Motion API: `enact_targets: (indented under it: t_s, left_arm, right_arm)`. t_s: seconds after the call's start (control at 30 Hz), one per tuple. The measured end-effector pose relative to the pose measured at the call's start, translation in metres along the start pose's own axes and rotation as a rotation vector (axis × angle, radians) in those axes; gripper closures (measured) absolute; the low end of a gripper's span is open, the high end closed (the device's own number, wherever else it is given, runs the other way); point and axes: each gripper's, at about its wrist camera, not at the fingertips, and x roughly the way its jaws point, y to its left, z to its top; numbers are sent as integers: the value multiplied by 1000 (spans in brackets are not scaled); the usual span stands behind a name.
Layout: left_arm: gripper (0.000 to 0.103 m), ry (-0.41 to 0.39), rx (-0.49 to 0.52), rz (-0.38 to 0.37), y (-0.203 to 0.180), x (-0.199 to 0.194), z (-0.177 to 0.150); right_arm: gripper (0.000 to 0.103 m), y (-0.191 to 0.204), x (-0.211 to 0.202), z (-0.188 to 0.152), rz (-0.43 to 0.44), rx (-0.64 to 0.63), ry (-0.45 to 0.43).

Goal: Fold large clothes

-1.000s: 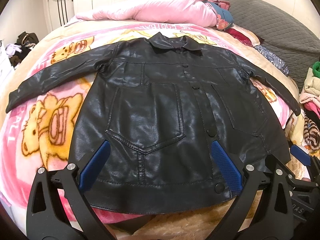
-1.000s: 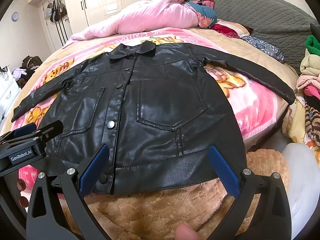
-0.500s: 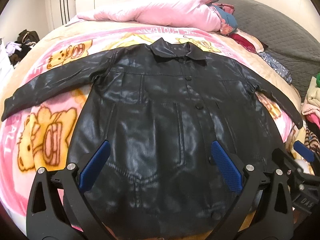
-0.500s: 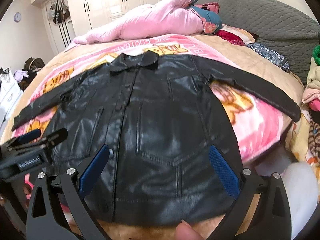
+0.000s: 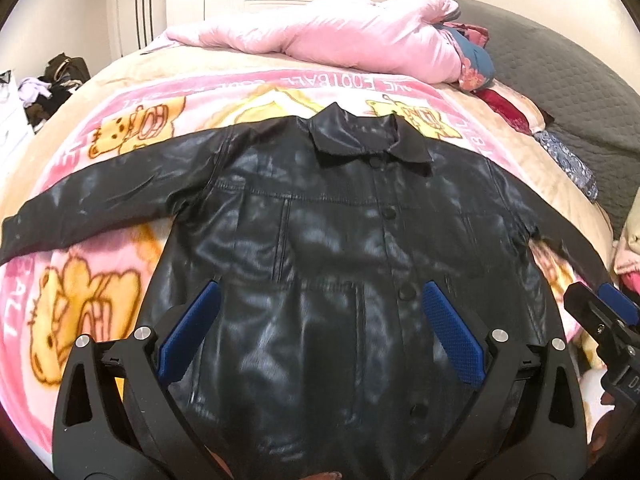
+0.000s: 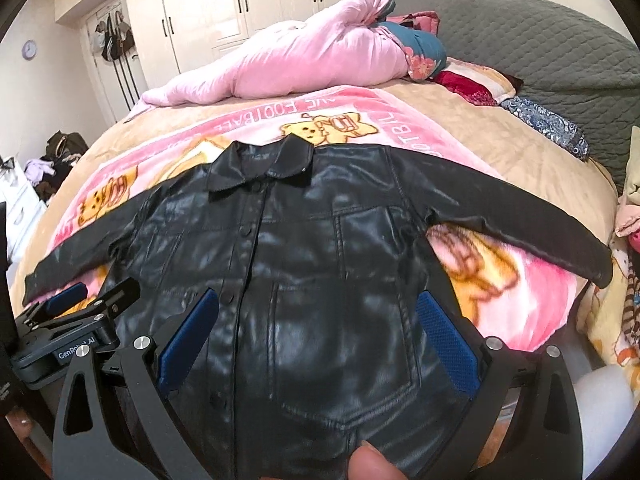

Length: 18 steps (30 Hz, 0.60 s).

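A black leather jacket lies flat, front up and buttoned, on a pink cartoon blanket, sleeves spread to both sides, collar at the far end. My left gripper is open and empty above its lower left front. My right gripper is open and empty above the lower right front and its pocket. The jacket fills the middle of the right wrist view. The hem is hidden beneath both grippers. Each gripper shows at the edge of the other's view: the right one and the left one.
A pink quilt lies bunched across the far end of the bed. A grey quilted headboard stands at the right. Folded clothes pile at the right edge. White wardrobes and a cluttered floor corner are at the left.
Both grippers have moved forward over the jacket, from its hem toward its middle. The brown fleece at the bed's near edge has dropped out of view. Both stay open.
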Motion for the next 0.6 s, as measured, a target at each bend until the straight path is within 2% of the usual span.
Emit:
enact_targets:
  t_s: [0.33,0.6]
  left_arm:
    - [8,48,7,-7,-26,40,32]
    - [8,66,27,-52,-59,73,57]
  right_arm:
    - [4,-28,22,44,1,70,-5]
    - [4,-82,45,78,-43,188,-28]
